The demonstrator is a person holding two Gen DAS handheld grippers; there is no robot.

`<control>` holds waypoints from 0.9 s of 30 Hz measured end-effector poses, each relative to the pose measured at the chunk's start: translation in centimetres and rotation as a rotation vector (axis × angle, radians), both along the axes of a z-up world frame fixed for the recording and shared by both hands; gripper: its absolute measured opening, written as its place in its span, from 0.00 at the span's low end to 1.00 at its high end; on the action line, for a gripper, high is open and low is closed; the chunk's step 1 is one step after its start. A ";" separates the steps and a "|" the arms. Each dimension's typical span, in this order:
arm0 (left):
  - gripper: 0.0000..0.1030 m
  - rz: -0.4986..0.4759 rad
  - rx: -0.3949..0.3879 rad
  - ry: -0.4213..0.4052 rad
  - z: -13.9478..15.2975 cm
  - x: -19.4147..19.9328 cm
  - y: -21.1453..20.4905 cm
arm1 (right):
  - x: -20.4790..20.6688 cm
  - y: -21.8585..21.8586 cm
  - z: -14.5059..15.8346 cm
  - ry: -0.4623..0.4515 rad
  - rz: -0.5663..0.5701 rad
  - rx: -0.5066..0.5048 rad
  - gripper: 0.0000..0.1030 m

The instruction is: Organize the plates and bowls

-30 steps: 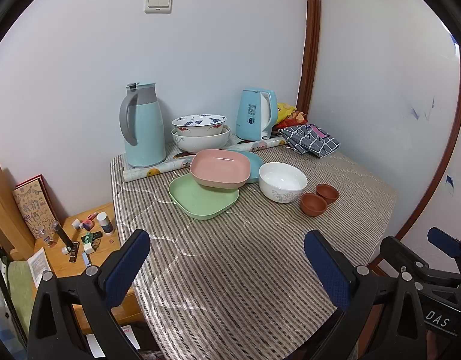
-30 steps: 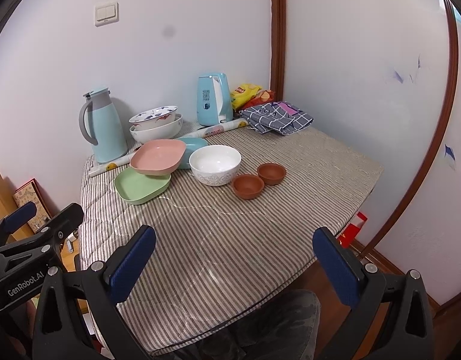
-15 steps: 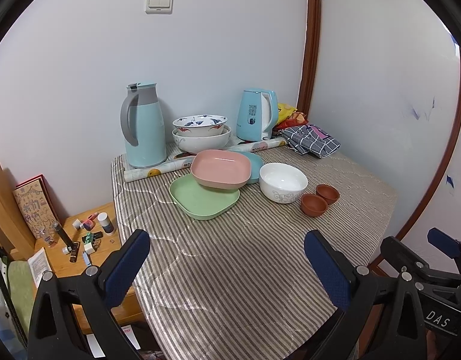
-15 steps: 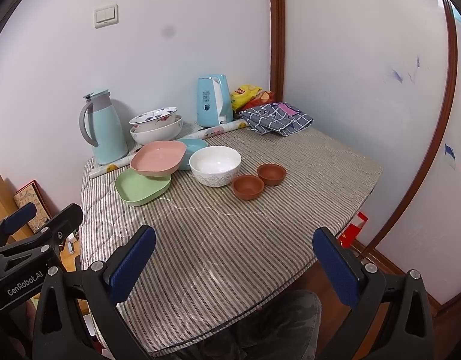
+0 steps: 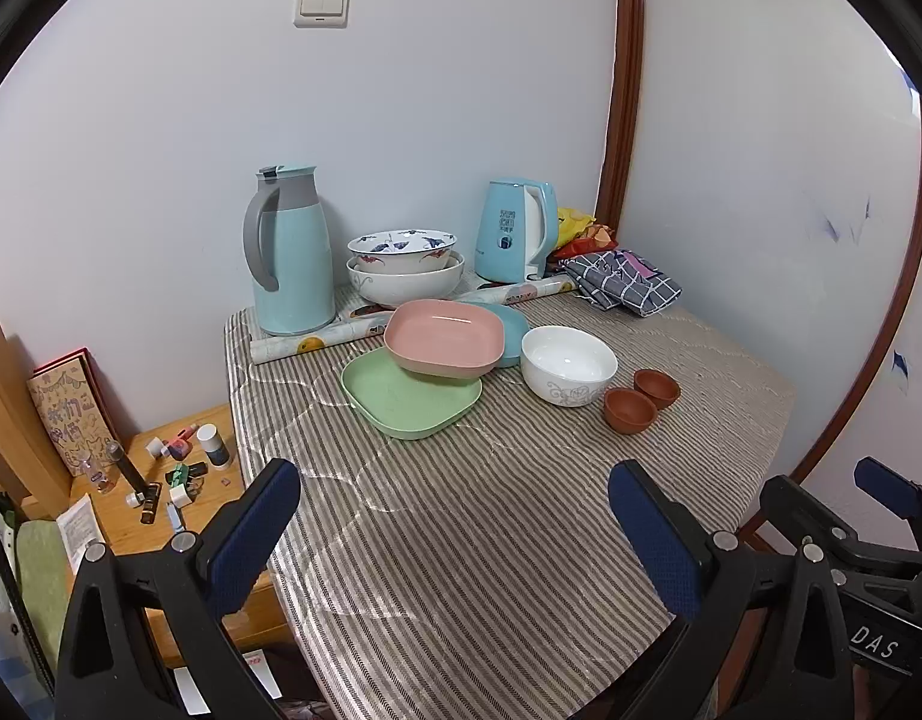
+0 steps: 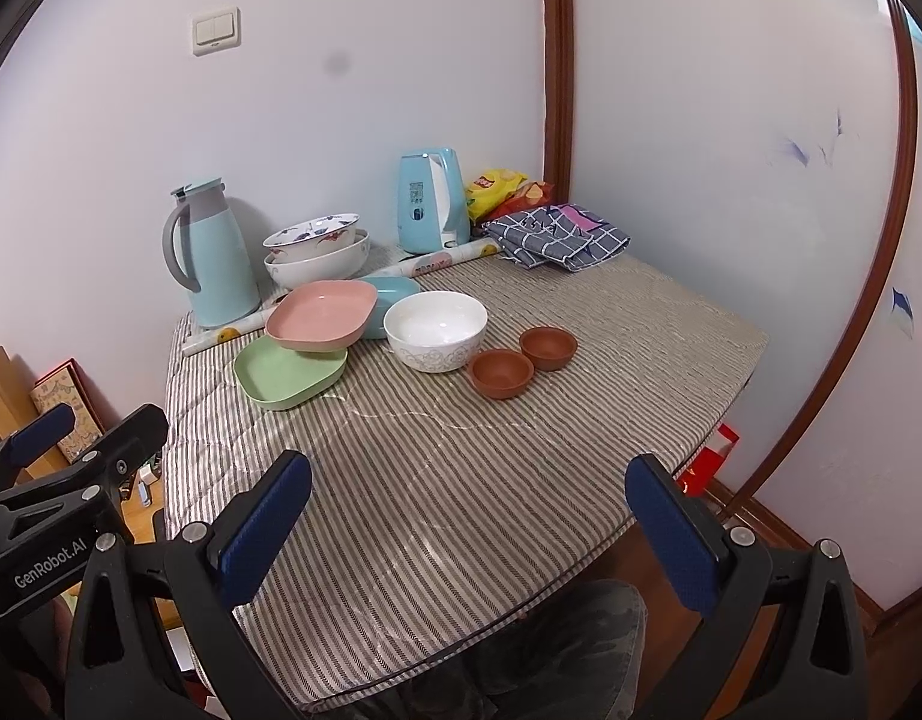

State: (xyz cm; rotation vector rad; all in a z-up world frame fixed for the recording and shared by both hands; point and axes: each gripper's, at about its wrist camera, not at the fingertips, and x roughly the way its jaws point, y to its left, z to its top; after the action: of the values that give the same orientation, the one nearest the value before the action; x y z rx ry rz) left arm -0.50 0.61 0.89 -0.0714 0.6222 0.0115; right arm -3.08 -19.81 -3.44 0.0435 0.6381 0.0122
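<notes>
Pink dish (image 5: 442, 345) tilted across green plate (image 5: 408, 399), white bowl (image 5: 568, 363) beside

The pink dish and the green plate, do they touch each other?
Touching. In the left wrist view the pink dish rests with its near edge on the green plate, overlapping its far rim, no gap visible.

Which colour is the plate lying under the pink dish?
Light green plate; it shows best in the left wrist view.
</notes>
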 end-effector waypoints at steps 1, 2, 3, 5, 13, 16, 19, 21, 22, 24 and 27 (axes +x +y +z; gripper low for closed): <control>1.00 0.000 0.000 0.000 0.0 0.0 0.0 | 0.0 0.1 0.0 0.000 0.001 0.000 1.00; 1.00 0.000 -0.001 -0.001 0.1 0.0 0.0 | 0.0 0.1 0.0 -0.001 0.000 0.000 1.00; 1.00 0.001 -0.001 -0.002 0.0 0.0 0.0 | -0.1 0.1 0.0 -0.002 0.000 -0.001 1.00; 1.00 0.000 -0.003 -0.002 0.1 0.0 0.0 | -0.1 0.1 0.0 -0.003 0.000 -0.003 1.00; 1.00 -0.006 0.000 -0.002 0.2 0.0 0.0 | -0.3 0.1 0.2 -0.010 0.003 0.001 1.00; 1.00 0.002 0.005 -0.011 0.3 -0.1 0.0 | -0.3 0.1 0.2 -0.016 0.009 0.009 1.00; 1.00 -0.004 -0.006 -0.013 0.3 0.1 0.0 | -0.2 0.0 0.2 -0.016 0.012 0.009 1.00; 1.00 -0.013 -0.016 -0.014 0.3 0.4 0.0 | 0.1 -0.1 0.2 -0.013 0.011 0.008 1.00; 1.00 -0.016 -0.016 -0.012 0.3 0.6 0.0 | 0.2 -0.1 0.1 -0.013 0.011 0.012 1.00; 1.00 -0.021 -0.016 -0.007 0.1 1.0 0.0 | 0.6 -0.2 0.0 -0.011 0.012 0.021 1.00; 1.00 -0.027 -0.031 0.005 -0.1 1.8 0.1 | 1.3 -0.5 -0.3 -0.008 -0.004 0.028 1.00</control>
State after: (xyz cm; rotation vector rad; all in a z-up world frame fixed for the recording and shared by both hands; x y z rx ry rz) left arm 1.32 0.71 0.75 -0.0926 0.6287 -0.0238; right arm -1.79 -20.27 -3.78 0.0721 0.6294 0.0180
